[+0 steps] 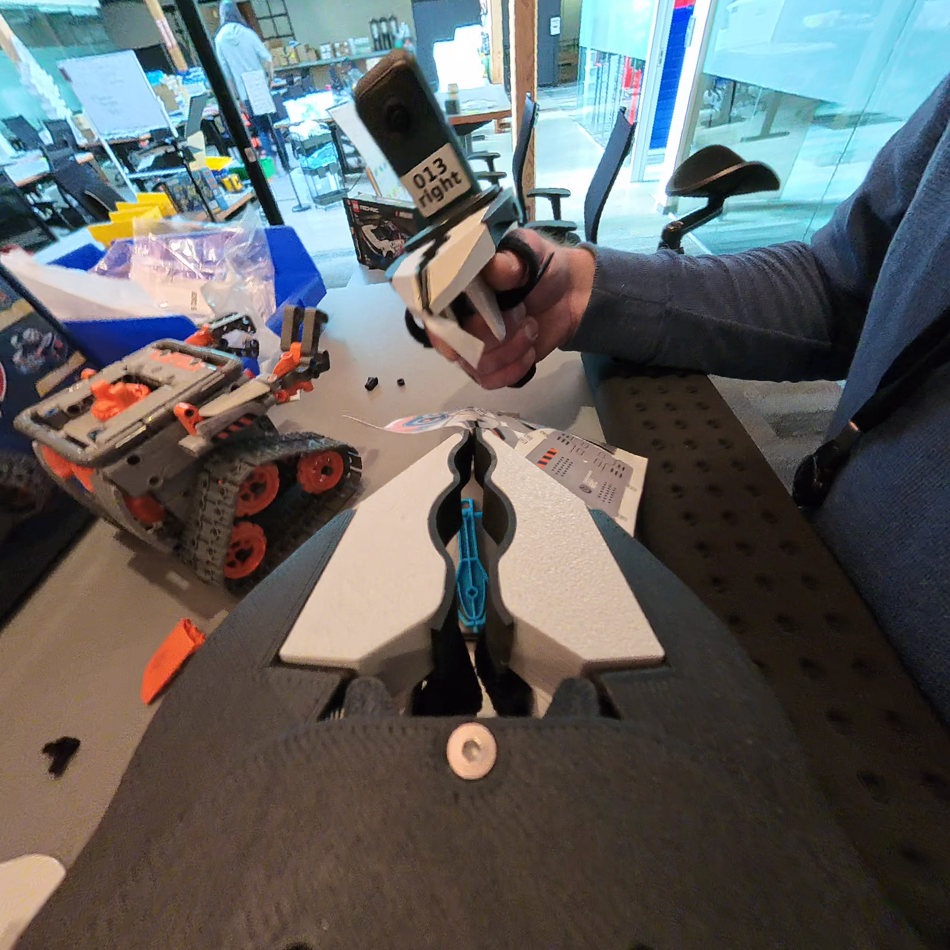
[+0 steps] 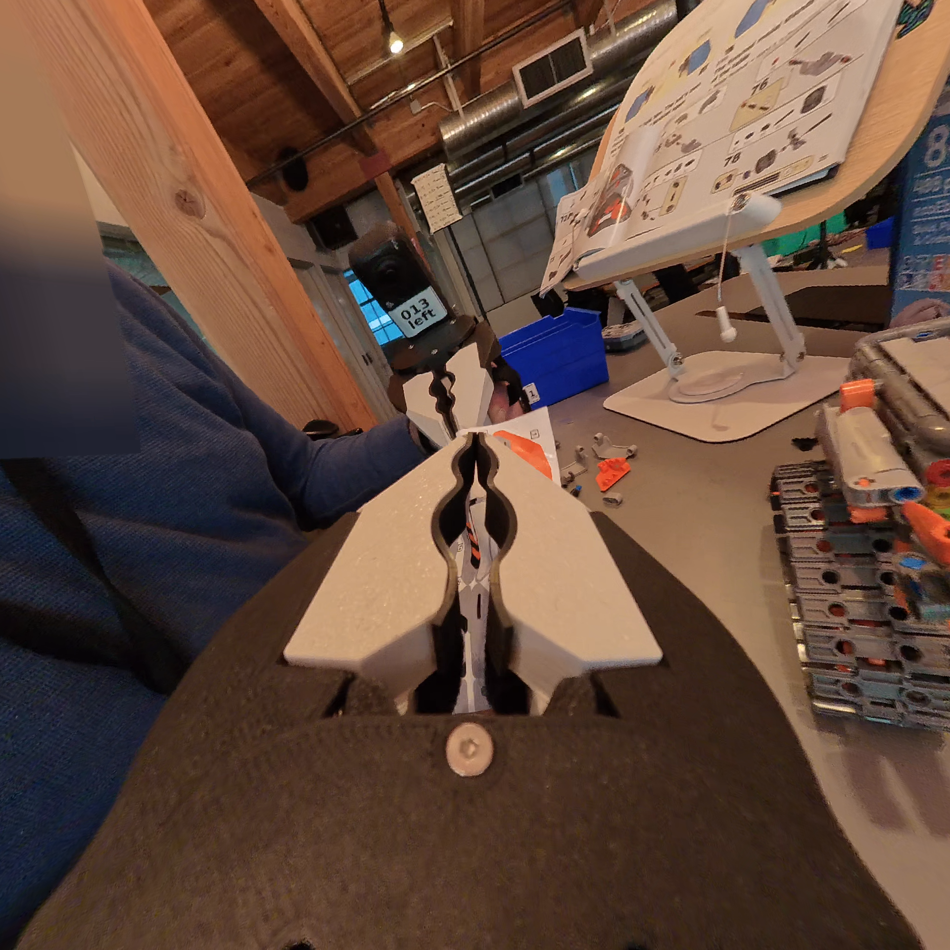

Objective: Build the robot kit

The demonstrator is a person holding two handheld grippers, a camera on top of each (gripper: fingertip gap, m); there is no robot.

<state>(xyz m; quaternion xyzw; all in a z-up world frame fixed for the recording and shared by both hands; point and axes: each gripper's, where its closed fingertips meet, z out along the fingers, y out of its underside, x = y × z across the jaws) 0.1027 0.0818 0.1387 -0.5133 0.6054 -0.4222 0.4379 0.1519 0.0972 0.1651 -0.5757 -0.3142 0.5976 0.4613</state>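
1. Left wrist view: your left hand-held gripper [image 1: 473,437] has its jaws pressed together, pinching a slim blue plastic tool [image 1: 469,570]; the tool's long axis runs along the fingers.
2. Your right hand-held gripper [image 2: 475,439] is closed on a printed white sticker sheet [image 2: 524,447].
3. The sheet lies just ahead of the left tips; the grey-and-orange tracked brick vehicle [image 1: 175,442] sits left on the grey desk [image 1: 77,642].

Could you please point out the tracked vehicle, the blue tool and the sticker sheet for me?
Tracked vehicle [image 1: 169,442]: left wrist view, on its grey body.
Blue tool [image 1: 469,560]: left wrist view, on its shaft between the left gripper's fingers.
Sticker sheet [image 1: 586,465]: left wrist view, on its grey printed area.
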